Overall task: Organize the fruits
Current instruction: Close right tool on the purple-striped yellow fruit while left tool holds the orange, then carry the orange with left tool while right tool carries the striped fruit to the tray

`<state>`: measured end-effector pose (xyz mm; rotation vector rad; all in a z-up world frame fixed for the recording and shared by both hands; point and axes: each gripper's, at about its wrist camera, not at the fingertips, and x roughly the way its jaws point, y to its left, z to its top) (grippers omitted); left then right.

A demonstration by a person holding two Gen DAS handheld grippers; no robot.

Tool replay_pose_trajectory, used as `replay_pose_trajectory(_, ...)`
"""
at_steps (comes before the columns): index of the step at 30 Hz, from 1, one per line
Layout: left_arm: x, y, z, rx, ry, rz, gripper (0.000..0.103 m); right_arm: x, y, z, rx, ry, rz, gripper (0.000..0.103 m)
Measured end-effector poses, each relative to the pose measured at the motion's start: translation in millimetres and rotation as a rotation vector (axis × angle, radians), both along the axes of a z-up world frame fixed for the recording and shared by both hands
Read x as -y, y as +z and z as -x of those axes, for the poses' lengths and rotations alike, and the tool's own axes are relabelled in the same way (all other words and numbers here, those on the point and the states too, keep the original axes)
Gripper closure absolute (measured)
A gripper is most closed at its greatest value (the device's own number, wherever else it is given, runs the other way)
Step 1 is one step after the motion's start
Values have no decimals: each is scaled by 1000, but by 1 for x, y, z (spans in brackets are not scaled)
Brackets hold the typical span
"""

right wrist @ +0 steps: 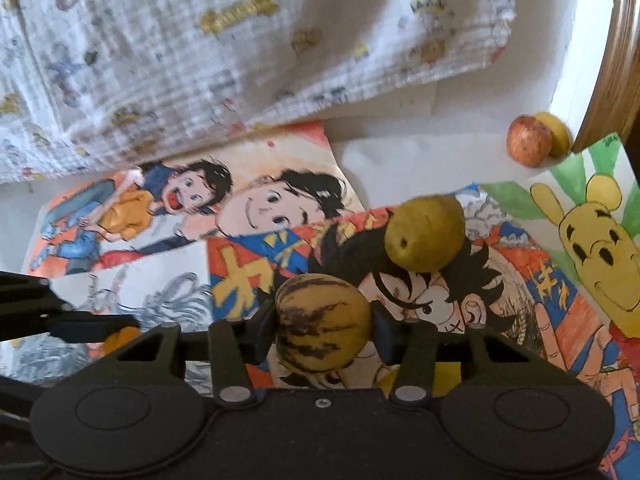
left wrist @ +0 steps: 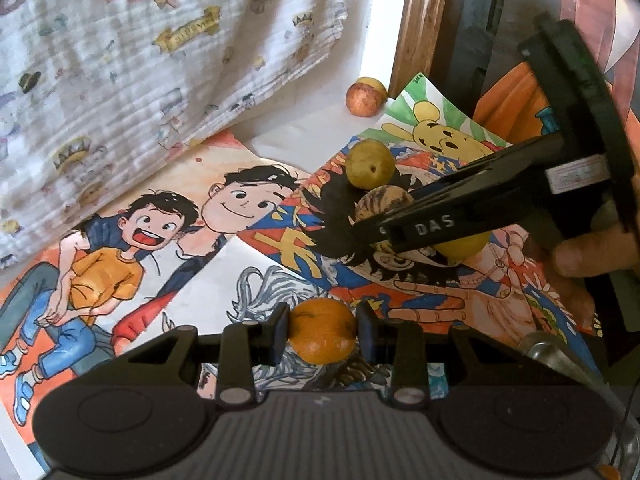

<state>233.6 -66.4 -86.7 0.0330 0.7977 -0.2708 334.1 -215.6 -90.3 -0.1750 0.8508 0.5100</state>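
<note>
At the far left a printed cloth [left wrist: 132,52] hangs down over the back of the surface, its hem lying over the drawing of two boys [left wrist: 132,240]. Further right, at the bottom centre of the left wrist view, the left gripper [left wrist: 322,330] points forward and slightly down over the drawings, its two pads pressed on either side of an orange [left wrist: 322,334] — narrow, and holding it. In the right wrist view this same gripper enters from the left edge as a dark bar, with the orange just visible at its tip.

Right of centre, the right gripper [right wrist: 322,326] is clamped on a striped yellow fruit [right wrist: 322,322], the pads touching its two flanks. Seen from the left wrist view, this tool reaches in from the right edge, angled down and to the left, and a hand [left wrist: 592,252] grips its handle with fingers curled below the body. Just beyond the striped fruit a green fruit [right wrist: 425,234] lies on the manga-style drawing [right wrist: 500,300], near but apart from it.

Further right and back, a red apple [right wrist: 529,141] rests on the white surface touching a yellow fruit [right wrist: 558,134] behind it — both close to a wooden frame [left wrist: 412,28]. A yellow bear drawing [right wrist: 596,256] fills the right edge.
</note>
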Motion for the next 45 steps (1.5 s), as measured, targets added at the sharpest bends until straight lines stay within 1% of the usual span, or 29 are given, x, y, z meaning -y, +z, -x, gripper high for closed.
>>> replay_pose_trajectory(6, -7, 14, 6, 36, 29, 17, 64, 1, 38, 31, 64, 13, -27, 53)
replay_pose_trajectory(12, -14, 43, 19, 103, 48, 36, 64, 8, 79, 73, 138, 4, -62, 53)
replay_pose_trajectory(21, -18, 89, 63, 202, 49, 43, 64, 18, 146, 151, 272, -16, -129, 52)
replay_pose_trajectory(24, -16, 105, 79, 238, 41, 45, 64, 20, 165, 176, 315, -20, -143, 52)
replay_pose_trajectory(34, -15, 141, 128, 327, 17, 53, 64, 28, 200, 249, 402, -48, -185, 52)
replay_pose_trajectory(45, -8, 161, 175, 382, -13, 58, 64, 41, 215, 314, 449, -70, -214, 52)
